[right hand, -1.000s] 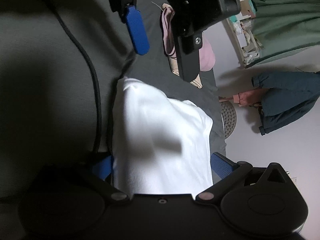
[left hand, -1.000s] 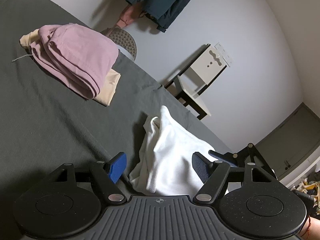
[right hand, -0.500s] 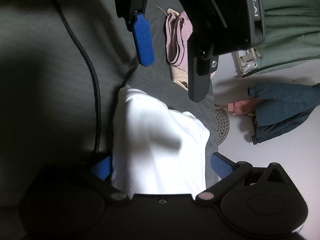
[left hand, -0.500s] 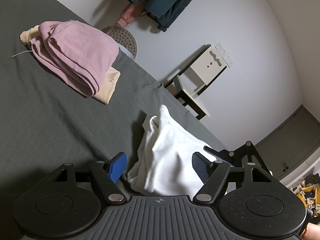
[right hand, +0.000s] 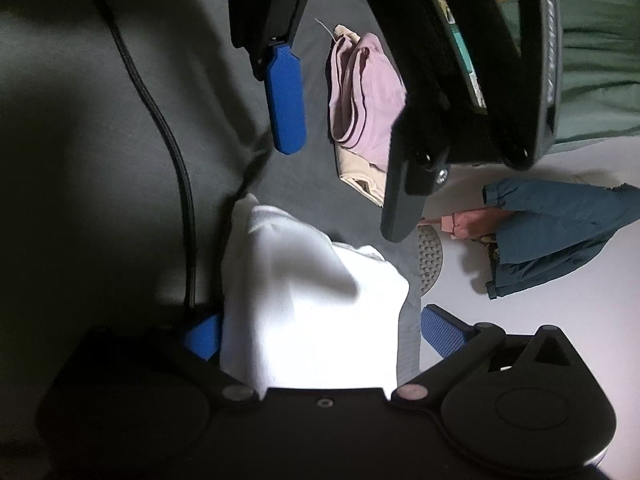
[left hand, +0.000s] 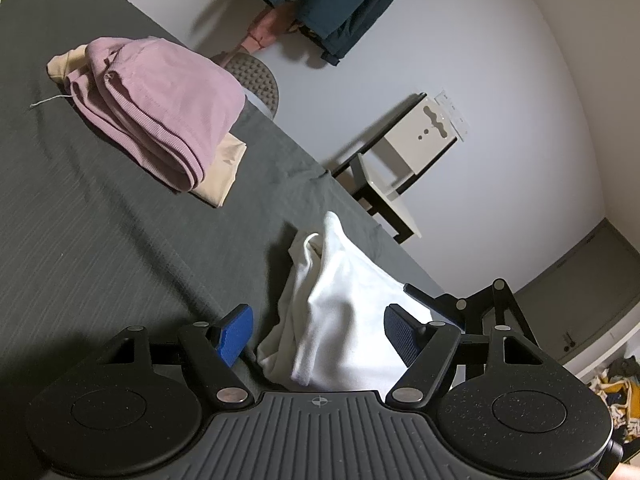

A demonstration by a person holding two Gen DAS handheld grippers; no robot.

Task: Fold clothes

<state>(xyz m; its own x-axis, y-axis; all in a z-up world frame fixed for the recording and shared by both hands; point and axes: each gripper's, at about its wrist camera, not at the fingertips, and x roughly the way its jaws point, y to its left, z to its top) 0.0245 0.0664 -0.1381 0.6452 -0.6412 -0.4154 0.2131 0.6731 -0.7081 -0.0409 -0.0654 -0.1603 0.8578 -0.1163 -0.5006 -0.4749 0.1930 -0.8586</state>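
- We saw one folded stack on the dark grey bedsheet (left hand: pixel 100 216): a pink ribbed folded garment (left hand: pixel 160 108) lying on a beige folded garment (left hand: pixel 224 176), far left in the left wrist view. We judged these two done.
- One white soft cotton garment (left hand: pixel 344 312) lay bunched near the right edge of the sheet, well apart from the stack. It looked partly gathered, not yet a neat fold, so we judged it the piece in hand.
- Count: three garments on the sheet, two folded, one in progress. One dark teal jacket (left hand: pixel 340 4) hung on the far wall; we left it out of the count.
- The left gripper (left hand: pixel 318 334) had its blue pads spread wide, one each side of the white garment's near end, clamping nothing.
- The right gripper (right hand: pixel 320 332) was also wide apart, white cloth filling the gap between its pads; the left pad touched or sat just beside the cloth, the right pad stood clear. No grip, we judged.
- Left to do, we judged: close on the white garment, finish folding and add it to the stack.
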